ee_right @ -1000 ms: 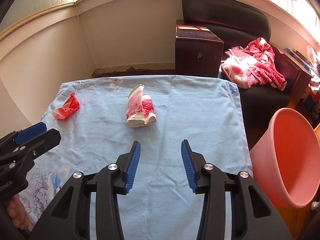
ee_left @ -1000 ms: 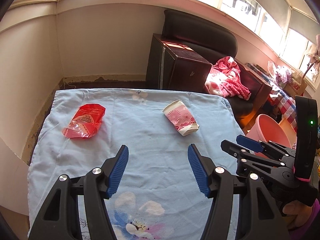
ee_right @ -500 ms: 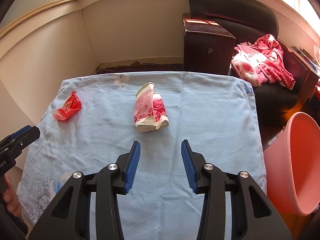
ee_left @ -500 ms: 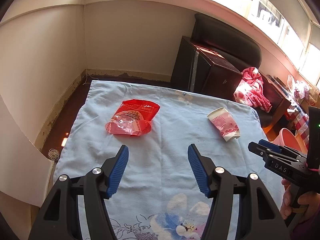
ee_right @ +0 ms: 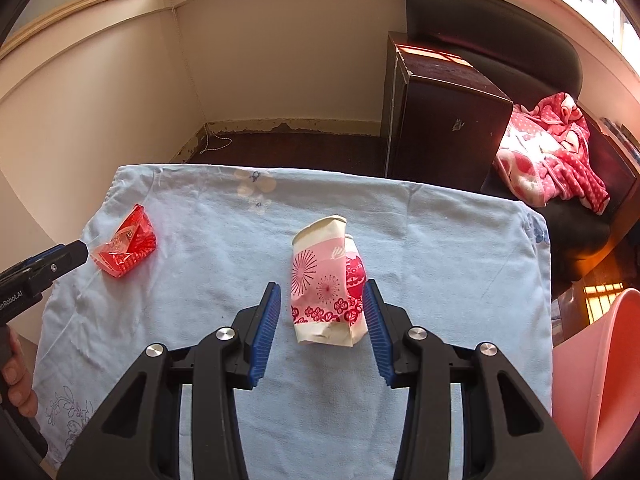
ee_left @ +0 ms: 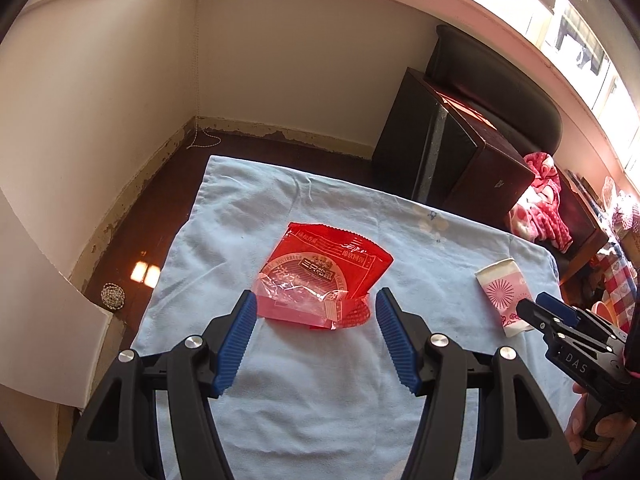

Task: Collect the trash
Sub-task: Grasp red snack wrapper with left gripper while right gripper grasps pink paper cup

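Observation:
A crumpled red plastic wrapper [ee_left: 320,276] lies on the light blue cloth [ee_left: 312,400] that covers the table. My left gripper [ee_left: 316,304] is open just above it, and the wrapper's near edge sits between the blue fingertips [ee_left: 240,332]. A squashed pink and white paper cup [ee_right: 324,280] lies on its side mid-table. My right gripper [ee_right: 320,292] is open around the cup's lower half, with a gap at the left pad. The left wrist view also has the cup [ee_left: 502,292] and the right gripper [ee_left: 536,312]. In the right wrist view, the wrapper [ee_right: 124,246] lies beside the left gripper [ee_right: 60,258].
A pink plastic bucket [ee_right: 592,380] stands on the floor off the table's right edge. Behind the table are a dark wooden cabinet [ee_right: 440,120] and a dark sofa with a pink blanket [ee_right: 552,152]. A white board [ee_left: 36,320] leans at the left.
Both grippers have moved forward and down. The left one swung left until the wrapper came between its tips. The right one closed in until the cup lay between its fingers. Neither opening changed.

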`<action>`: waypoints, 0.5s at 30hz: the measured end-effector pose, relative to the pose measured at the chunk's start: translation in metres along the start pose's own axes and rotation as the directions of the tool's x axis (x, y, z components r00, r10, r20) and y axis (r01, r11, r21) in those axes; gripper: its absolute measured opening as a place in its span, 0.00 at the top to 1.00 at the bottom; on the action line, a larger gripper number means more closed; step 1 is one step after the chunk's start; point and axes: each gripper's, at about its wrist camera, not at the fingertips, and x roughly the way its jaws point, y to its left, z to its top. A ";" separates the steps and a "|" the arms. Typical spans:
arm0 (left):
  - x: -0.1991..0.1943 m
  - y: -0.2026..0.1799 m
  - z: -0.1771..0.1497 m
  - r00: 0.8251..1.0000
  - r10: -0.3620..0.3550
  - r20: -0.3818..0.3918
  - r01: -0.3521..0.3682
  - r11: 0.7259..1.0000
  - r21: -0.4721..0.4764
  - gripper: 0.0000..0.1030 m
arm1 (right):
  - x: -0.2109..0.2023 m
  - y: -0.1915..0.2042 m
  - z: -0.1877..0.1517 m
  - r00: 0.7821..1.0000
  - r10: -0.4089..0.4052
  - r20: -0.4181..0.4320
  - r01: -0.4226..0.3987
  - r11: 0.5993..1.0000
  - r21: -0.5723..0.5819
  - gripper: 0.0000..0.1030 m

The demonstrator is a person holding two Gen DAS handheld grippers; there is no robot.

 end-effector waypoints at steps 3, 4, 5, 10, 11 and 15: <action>0.002 -0.010 0.003 1.000 -0.019 0.011 0.018 1.000 0.025 0.41 | 0.006 0.001 0.003 1.000 -0.002 -0.003 0.002 1.000 -0.004 0.58; 0.003 -0.014 0.003 1.000 -0.022 0.014 0.022 0.999 0.041 0.41 | 0.008 0.002 0.004 1.000 -0.004 -0.004 0.004 1.000 -0.007 0.58; 0.004 -0.019 0.003 1.000 -0.023 0.016 0.022 0.998 0.059 0.41 | 0.011 0.002 0.004 1.000 -0.005 -0.007 0.005 1.000 -0.011 0.58; 0.017 -0.032 0.000 1.000 0.002 0.000 -0.002 0.990 0.141 0.41 | 0.021 0.004 0.004 1.000 -0.012 -0.022 0.012 1.000 -0.028 0.58; 0.022 -0.032 -0.001 1.000 0.008 -0.013 -0.006 0.989 0.147 0.41 | 0.023 0.004 0.004 1.000 -0.012 -0.025 0.011 1.000 -0.029 0.58; 0.036 -0.029 -0.007 0.998 0.039 -0.044 -0.032 0.987 0.158 0.42 | 0.029 0.006 0.000 0.999 -0.016 -0.038 0.014 0.999 -0.045 0.58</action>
